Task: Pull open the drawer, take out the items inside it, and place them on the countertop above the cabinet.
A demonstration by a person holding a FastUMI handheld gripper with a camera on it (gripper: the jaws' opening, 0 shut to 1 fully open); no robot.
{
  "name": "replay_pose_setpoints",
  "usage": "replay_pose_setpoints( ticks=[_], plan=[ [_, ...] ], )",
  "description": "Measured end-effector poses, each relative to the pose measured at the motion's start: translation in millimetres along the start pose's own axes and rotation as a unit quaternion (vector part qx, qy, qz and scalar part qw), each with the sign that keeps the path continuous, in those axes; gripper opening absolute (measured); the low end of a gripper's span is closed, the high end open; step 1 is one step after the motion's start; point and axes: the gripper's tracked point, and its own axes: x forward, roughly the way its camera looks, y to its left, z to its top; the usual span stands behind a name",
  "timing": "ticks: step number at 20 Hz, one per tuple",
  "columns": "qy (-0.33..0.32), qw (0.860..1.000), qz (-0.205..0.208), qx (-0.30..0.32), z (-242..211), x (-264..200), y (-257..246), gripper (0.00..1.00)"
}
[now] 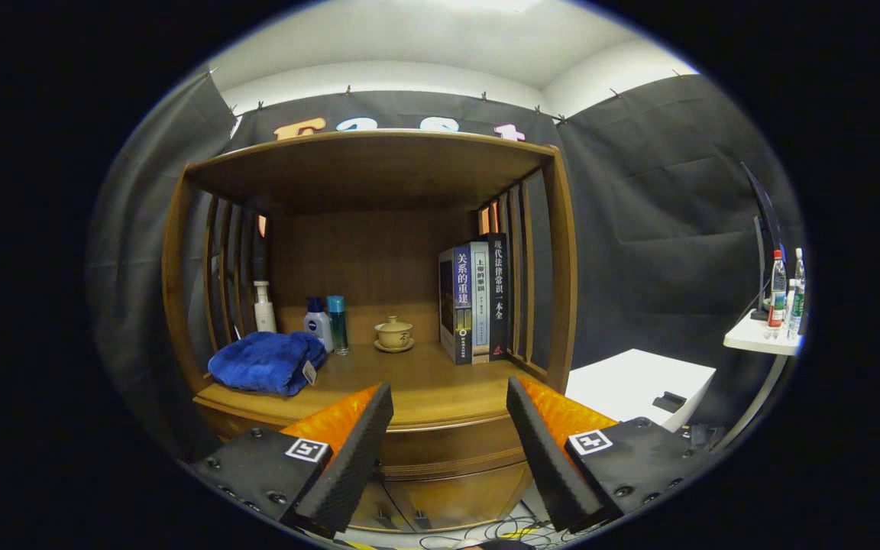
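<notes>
Risk: fingers (449, 451) spread wide and empty before the closed wooden cabinet drawer (448, 447); crumpled blue towel (266, 362) and small lidded ceramic teacup (394, 333) crowd the surface (425, 386), inviting knocks during placement.

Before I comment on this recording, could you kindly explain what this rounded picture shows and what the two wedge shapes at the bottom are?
The camera rides on a hand-held claw and looks forward along its two fingers, the wedges you noticed. They stand apart, holding nothing. Ahead is a wooden cabinet with its drawer closed. On its countertop lie a blue towel, a pump bottle, two smaller bottles, a lidded tea bowl and upright books. To the side, a white table carries water bottles.
</notes>
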Motion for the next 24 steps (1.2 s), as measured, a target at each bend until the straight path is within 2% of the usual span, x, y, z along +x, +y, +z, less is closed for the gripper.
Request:
replay_pose_setpoints(
  ticks=[10, 18, 24],
  plan=[
    [0.022, 0.999, 0.029, 0.028, -44, 22, 30, 0.98],
    [0.019, 0.999, 0.048, 0.010, -84, 50, 46, 0.98],
    [0.041, 0.998, 0.052, -0.005, -124, 63, 50, 0.99]
  ],
)
